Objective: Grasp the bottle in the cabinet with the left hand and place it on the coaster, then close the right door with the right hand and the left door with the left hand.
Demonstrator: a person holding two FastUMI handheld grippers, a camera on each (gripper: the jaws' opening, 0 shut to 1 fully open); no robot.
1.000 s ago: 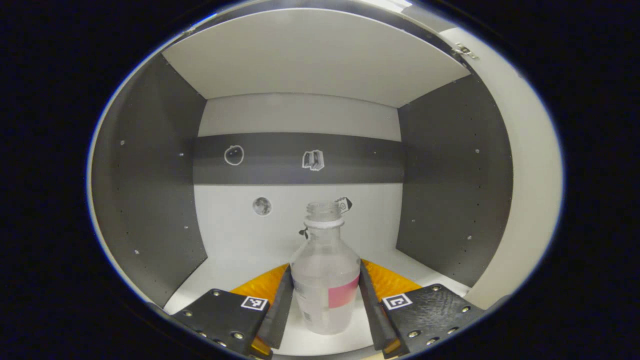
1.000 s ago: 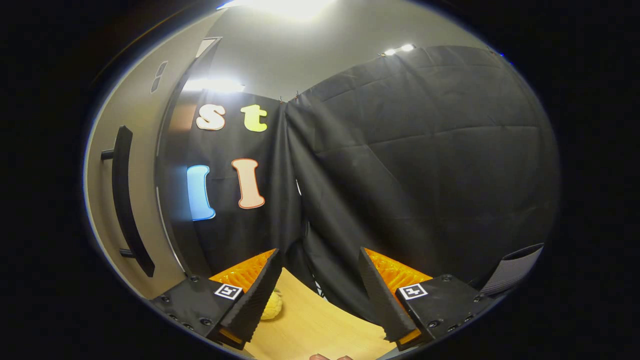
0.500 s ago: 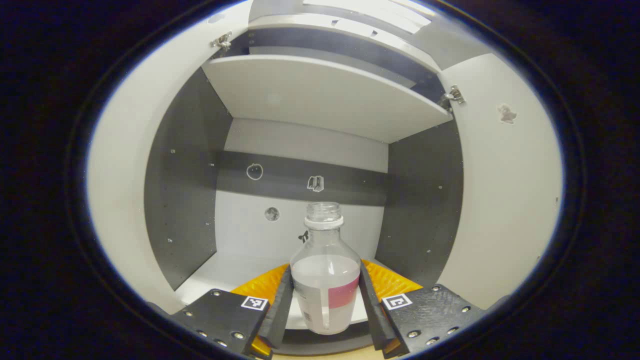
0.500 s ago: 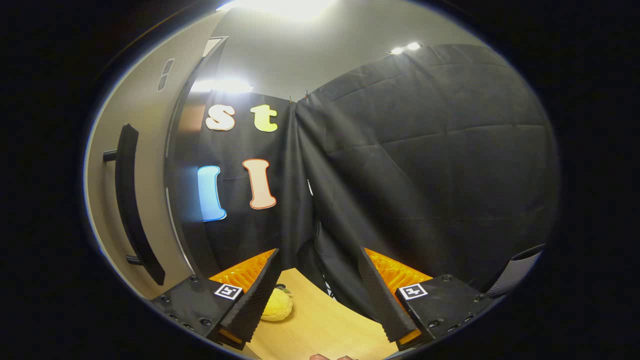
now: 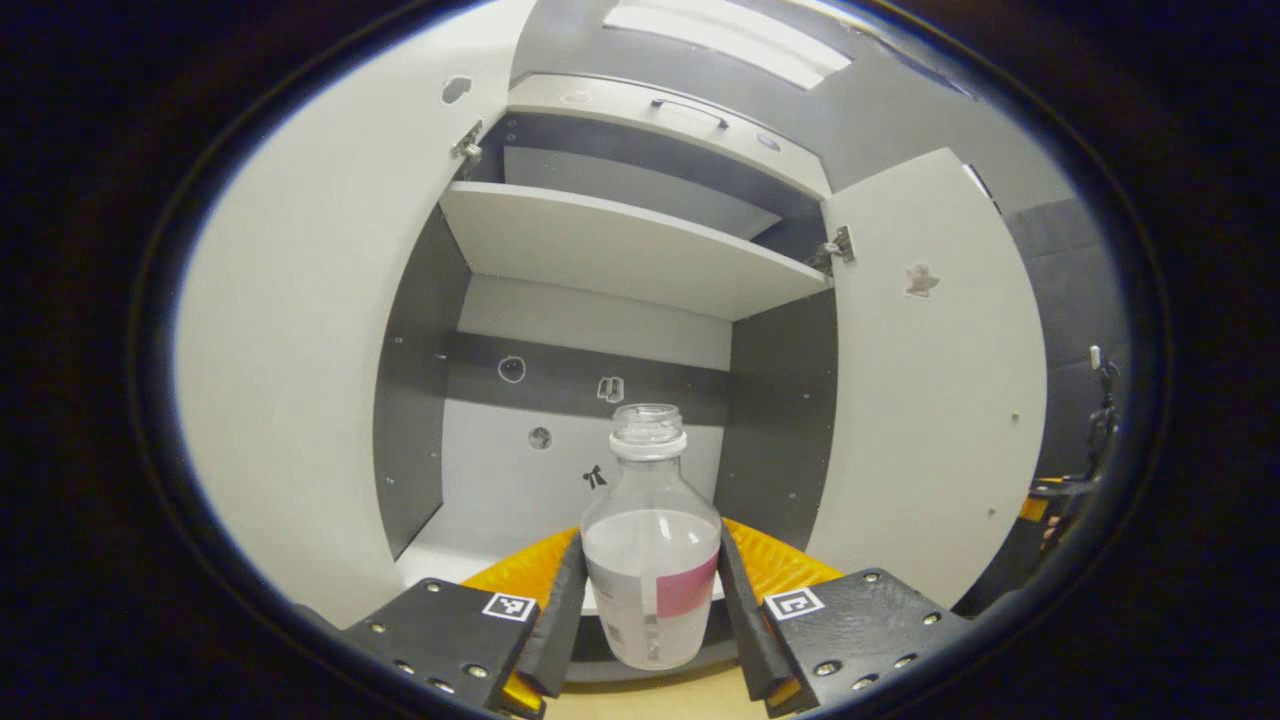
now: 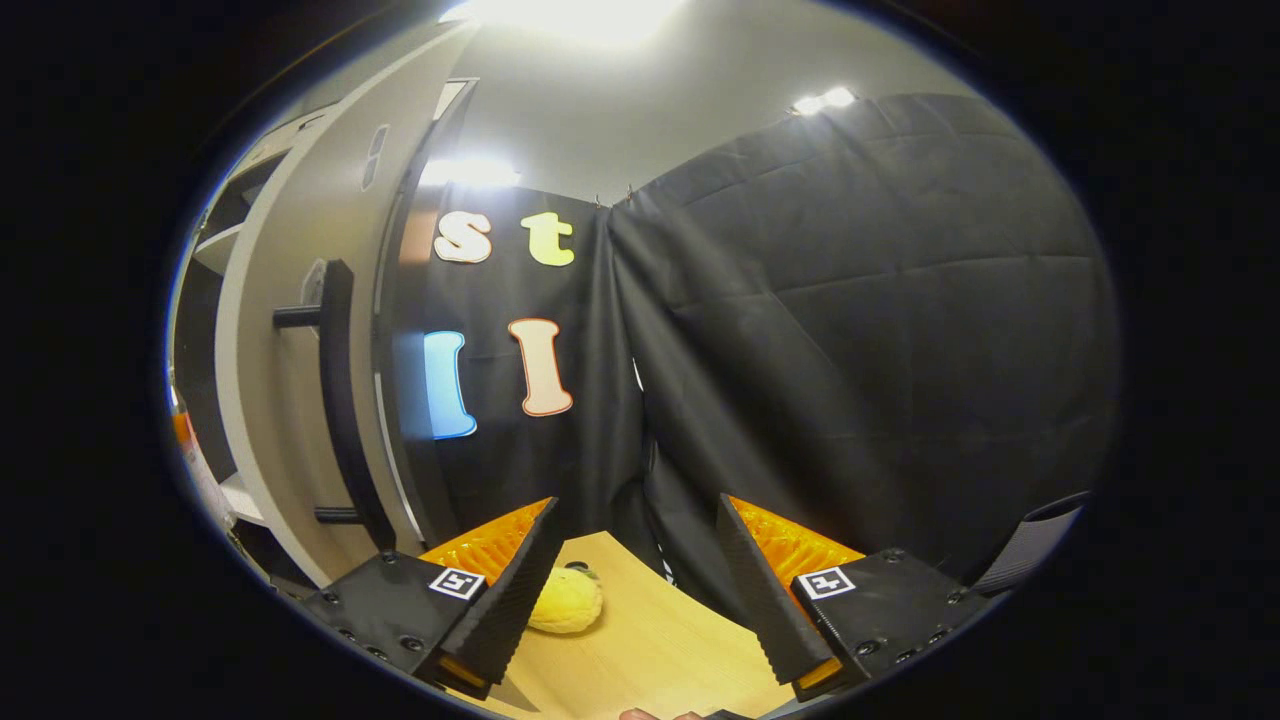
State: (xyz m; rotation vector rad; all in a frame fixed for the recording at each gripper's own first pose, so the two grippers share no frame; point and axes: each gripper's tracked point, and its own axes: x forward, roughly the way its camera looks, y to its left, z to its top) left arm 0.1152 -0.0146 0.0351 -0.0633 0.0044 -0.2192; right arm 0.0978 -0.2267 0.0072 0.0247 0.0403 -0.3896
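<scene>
Your left gripper (image 5: 650,600) has both fingers pressed against the sides of the bottle (image 5: 651,560), which stands upright between them. The bottle is clear, uncapped, with a white ring under its threaded neck, a pale cloudy liquid filling roughly its lower half, and a pink patch on its label. It sits out in front of the cabinet (image 5: 600,330), straight ahead of your fingers. Beyond it the lower compartment shows a pale floor and back wall, dark side walls and a dark band with small stickers; a shelf (image 5: 620,240) spans it above. The left door (image 5: 300,330) swings wide to your left and the right door (image 5: 930,380) to your right, both open.

Your right gripper (image 6: 635,600) has its fingers spread apart with nothing between them. Below them lies a wooden tabletop (image 6: 650,650) with a small yellow object (image 6: 570,600) just beside your left finger. To the left stands a door's outer face with a long dark handle (image 6: 340,400); black cloth hangs ahead.
</scene>
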